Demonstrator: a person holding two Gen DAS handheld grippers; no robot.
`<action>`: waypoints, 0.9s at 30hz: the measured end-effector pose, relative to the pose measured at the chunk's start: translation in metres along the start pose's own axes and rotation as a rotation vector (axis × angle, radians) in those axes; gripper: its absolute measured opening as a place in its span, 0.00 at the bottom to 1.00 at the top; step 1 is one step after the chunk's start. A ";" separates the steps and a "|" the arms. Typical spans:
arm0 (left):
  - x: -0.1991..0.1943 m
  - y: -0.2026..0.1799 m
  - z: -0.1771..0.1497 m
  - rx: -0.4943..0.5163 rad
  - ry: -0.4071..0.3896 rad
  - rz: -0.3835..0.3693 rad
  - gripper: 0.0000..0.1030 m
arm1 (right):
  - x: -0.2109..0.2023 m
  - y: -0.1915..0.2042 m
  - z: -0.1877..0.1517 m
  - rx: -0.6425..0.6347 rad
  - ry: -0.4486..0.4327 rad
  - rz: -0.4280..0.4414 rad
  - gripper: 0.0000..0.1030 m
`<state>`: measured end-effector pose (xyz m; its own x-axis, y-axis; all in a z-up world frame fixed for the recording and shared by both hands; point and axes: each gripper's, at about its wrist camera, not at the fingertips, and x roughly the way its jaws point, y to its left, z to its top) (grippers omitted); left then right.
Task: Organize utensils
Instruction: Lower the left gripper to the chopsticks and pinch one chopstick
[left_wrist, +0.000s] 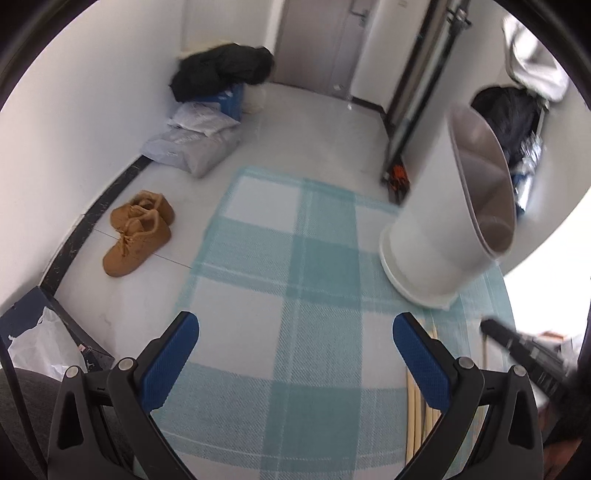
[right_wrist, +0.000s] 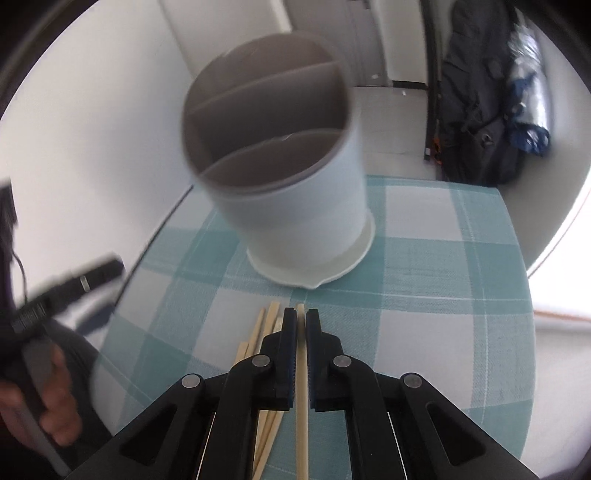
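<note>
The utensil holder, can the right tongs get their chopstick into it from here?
Probably yes. The right tongs are shut on one chopstick, and the utensil holder stands just ahead on the checked cloth, its divided top open and nothing between them.

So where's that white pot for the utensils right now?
The white utensil holder stands on the checked tablecloth, straight ahead of the right tongs, just beyond the loose chopsticks; the left wrist view shows it far right.

The holder (right_wrist: 291, 192) stands on the cloth (right_wrist: 424, 295) covering the surface, behind the loose chopsticks (right_wrist: 258, 339). One chopstick (right_wrist: 302, 387) lies between the right gripper's (right_wrist: 301, 325) fingers. Left of the surface, boots (left_wrist: 138, 230) sit on the floor (left_wrist: 314, 122).
</note>
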<state>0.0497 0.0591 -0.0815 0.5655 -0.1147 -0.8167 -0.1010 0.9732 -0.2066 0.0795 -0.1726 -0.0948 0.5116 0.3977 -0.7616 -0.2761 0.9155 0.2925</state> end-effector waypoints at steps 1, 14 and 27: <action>0.003 -0.005 -0.003 0.022 0.027 -0.012 0.99 | -0.006 -0.009 0.002 0.043 -0.023 0.019 0.04; 0.013 -0.049 -0.040 0.198 0.228 -0.039 0.99 | -0.044 -0.074 0.007 0.335 -0.206 0.199 0.04; 0.026 -0.056 -0.051 0.248 0.298 0.076 0.99 | -0.060 -0.086 0.006 0.337 -0.283 0.204 0.04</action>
<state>0.0281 -0.0088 -0.1190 0.2983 -0.0579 -0.9527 0.0878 0.9956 -0.0330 0.0773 -0.2747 -0.0713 0.6886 0.5294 -0.4955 -0.1386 0.7669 0.6266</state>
